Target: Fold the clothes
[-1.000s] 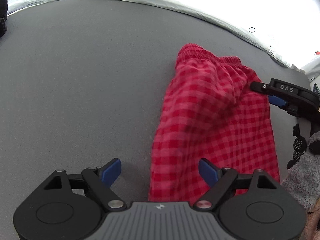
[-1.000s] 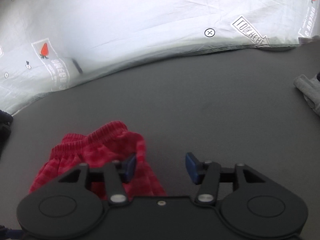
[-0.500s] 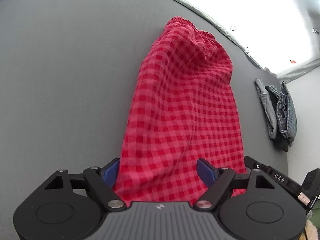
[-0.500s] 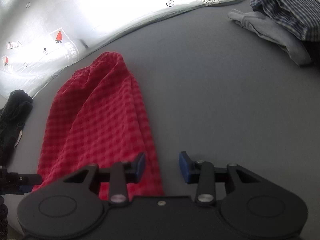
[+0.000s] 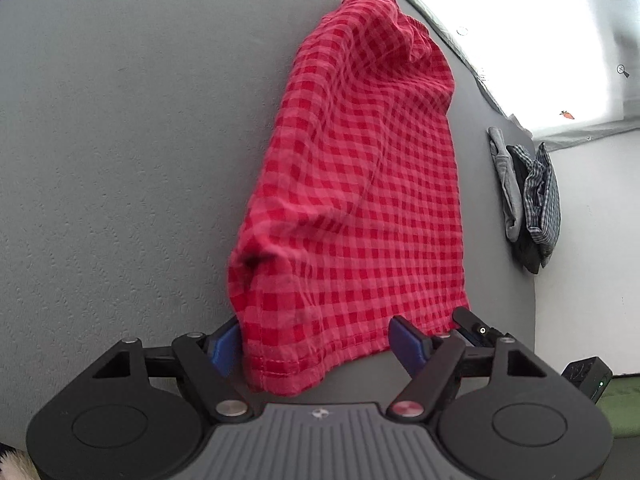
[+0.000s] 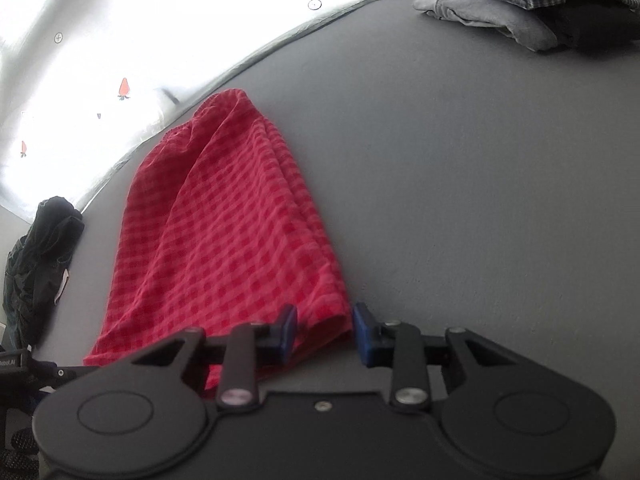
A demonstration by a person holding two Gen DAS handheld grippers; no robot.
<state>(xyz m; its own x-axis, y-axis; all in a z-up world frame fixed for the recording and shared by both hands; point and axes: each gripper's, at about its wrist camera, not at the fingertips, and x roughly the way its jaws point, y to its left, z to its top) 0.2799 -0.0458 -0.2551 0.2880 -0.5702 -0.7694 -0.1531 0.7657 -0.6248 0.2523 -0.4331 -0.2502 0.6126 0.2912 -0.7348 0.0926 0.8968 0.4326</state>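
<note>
Red checked shorts [image 5: 360,200] lie lengthwise on the grey mat [image 5: 120,160], waistband at the far end and hem toward me. My left gripper [image 5: 316,346] stands open over the near left hem corner; the cloth lies between its blue pads [image 5: 224,344] without being pinched. My right gripper [image 6: 325,330] is at the other hem corner of the shorts [image 6: 224,232]. Its jaws are closing with that corner between them, and the cloth still looks loose. The right gripper's tip [image 5: 476,330] shows in the left wrist view, and the left gripper's body [image 6: 24,364] in the right wrist view.
A pile of grey and checked clothes [image 5: 528,200] sits at the mat's right edge, also visible at top right [image 6: 520,0]. A dark garment [image 6: 40,248] lies at the left edge. A bright white sheet with printed fruit [image 6: 80,60] borders the far side.
Both grippers have travelled from beside the shorts to the near hem, one at each corner. The right jaws have narrowed. The shorts now lie stretched out lengthwise.
</note>
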